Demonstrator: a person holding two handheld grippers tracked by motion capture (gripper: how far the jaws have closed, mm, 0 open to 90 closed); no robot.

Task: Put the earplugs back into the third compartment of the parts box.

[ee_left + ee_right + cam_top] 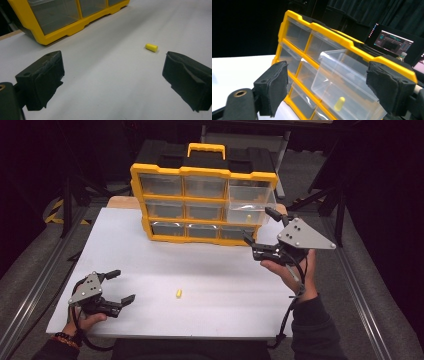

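Yellow earplug (178, 293) lies on the white counter (150, 265), at about 3 o'clock of the left claw (120, 287), whose jaws stand released around bare counter. Right claw (260, 227), jaws spread and gripping nothing, faces the pulled-out clear drawer (250, 205) at the organizer's (202, 202) 3 o'clock side; a second earplug (339, 103) rests inside it.

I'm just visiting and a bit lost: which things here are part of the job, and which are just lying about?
In the job:
yellow organizer
pulled-out clear drawer
yellow piece inside it
yellow piece on the table
left gripper
right gripper

Lying about:
monitor
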